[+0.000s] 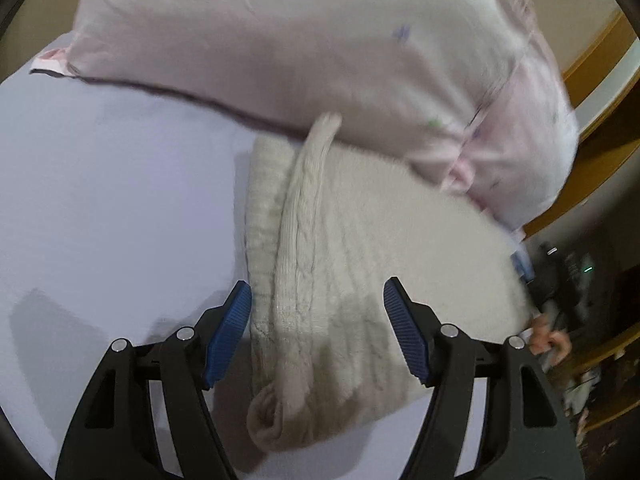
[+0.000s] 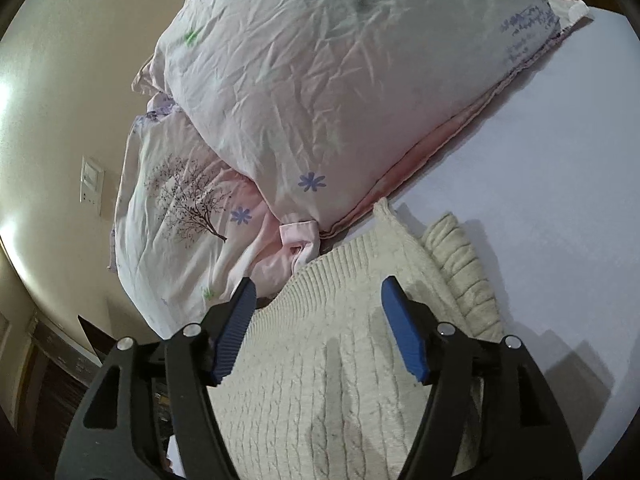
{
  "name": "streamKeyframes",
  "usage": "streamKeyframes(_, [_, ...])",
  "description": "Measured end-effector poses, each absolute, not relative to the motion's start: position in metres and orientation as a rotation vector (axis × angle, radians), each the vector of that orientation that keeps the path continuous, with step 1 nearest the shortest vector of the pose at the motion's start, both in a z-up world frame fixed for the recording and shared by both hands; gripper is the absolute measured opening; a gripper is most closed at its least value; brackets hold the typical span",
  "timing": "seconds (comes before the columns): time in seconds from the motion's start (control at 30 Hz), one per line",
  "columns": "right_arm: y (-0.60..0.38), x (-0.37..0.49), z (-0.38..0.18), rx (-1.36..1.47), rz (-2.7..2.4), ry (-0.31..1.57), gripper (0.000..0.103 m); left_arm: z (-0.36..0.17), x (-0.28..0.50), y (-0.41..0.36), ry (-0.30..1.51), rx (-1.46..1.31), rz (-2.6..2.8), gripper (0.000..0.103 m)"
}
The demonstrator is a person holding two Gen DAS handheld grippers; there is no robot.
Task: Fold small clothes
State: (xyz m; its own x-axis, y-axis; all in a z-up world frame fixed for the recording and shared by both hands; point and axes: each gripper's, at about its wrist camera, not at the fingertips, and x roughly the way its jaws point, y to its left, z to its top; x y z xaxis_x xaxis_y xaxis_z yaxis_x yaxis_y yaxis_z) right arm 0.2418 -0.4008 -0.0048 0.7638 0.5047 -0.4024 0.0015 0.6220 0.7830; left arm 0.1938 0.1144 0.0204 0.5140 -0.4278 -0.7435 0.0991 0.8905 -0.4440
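Observation:
A cream cable-knit sweater (image 1: 360, 264) lies folded on the pale lilac bed sheet (image 1: 100, 200), with a sleeve (image 1: 304, 208) laid lengthwise over it. My left gripper (image 1: 318, 292) is open just above the sweater's near end, its blue pads empty. In the right wrist view the same sweater (image 2: 320, 360) lies under my right gripper (image 2: 318, 288), which is open and empty above the knit. The sweater's far edge touches the pillows.
A large pink-white pillow (image 1: 300, 40) lies behind the sweater; in the right wrist view it (image 2: 320, 80) rests on a second pillow with a tree print (image 2: 176, 208). A beige wall with a switch plate (image 2: 91, 180) is at left. Dark clutter (image 1: 572, 280) lies beyond the bed edge.

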Motion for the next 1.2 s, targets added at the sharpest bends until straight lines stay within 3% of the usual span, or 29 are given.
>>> streamKeyframes(0.13, [-0.402, 0.238, -0.006, 0.87, 0.317, 0.646, 0.069, 0.013, 0.204, 0.122, 0.977, -0.465, -0.326, 0.065])
streamKeyframes(0.23, [-0.4, 0.238, -0.004, 0.875, 0.327, 0.642, 0.072, -0.001, 0.214, 0.131, 0.999, -0.633, -0.331, 0.025])
streamKeyframes(0.27, [-0.4, 0.238, -0.003, 0.879, 0.331, 0.642, 0.072, -0.01, 0.215, 0.134, 1.014, -0.721, -0.355, 0.021])
streamKeyframes(0.37, [-0.404, 0.238, -0.003, 0.91, 0.347, 0.637, 0.073, -0.01, 0.211, 0.142, 0.991, -0.892, -0.381, 0.015])
streamKeyframes(0.47, [-0.412, 0.237, -0.002, 0.942, 0.357, 0.621, 0.073, 0.022, 0.203, 0.129, 0.901, -0.956, -0.475, 0.014])
streamKeyframes(0.6, [-0.425, 0.231, 0.011, 0.898, 0.325, 0.571, 0.073, 0.08, 0.206, 0.055, 0.805, -0.913, -0.659, 0.014])
streamKeyframes(0.73, [-0.447, 0.223, 0.016, 0.921, 0.268, 0.517, 0.073, 0.09, 0.224, -0.057, 0.814, -0.859, -0.851, 0.014])
streamKeyframes(0.9, [-0.47, 0.218, 0.013, 0.906, 0.172, 0.53, 0.073, 0.013, 0.267, -0.205, 1.195, -0.809, -0.892, 0.017])
streamKeyframes(0.97, [-0.474, 0.218, 0.013, 0.905, 0.167, 0.548, 0.076, 0.009, 0.263, -0.213, 1.203, -0.878, -1.029, 0.017])
streamKeyframes(1.0, [-0.475, 0.218, 0.013, 0.905, 0.176, 0.558, 0.083, 0.02, 0.257, -0.206, 1.149, -0.877, -1.083, 0.017])
streamKeyframes(1.03, [-0.475, 0.219, 0.013, 0.908, 0.186, 0.572, 0.091, 0.033, 0.25, -0.194, 1.08, -0.852, -1.099, 0.024])
streamKeyframes(1.07, [-0.475, 0.221, 0.013, 0.916, 0.203, 0.595, 0.094, 0.049, 0.243, -0.174, 0.988, -0.808, -1.083, 0.047])
streamKeyframes(1.13, [-0.469, 0.227, 0.008, 0.935, 0.251, 0.666, 0.096, 0.068, 0.23, -0.137, 0.862, -0.717, -0.949, 0.074])
streamKeyframes(1.2, [-0.462, 0.238, 0.001, 0.932, 0.272, 0.771, 0.096, 0.072, 0.226, -0.103, 0.811, -0.58, -0.732, 0.075])
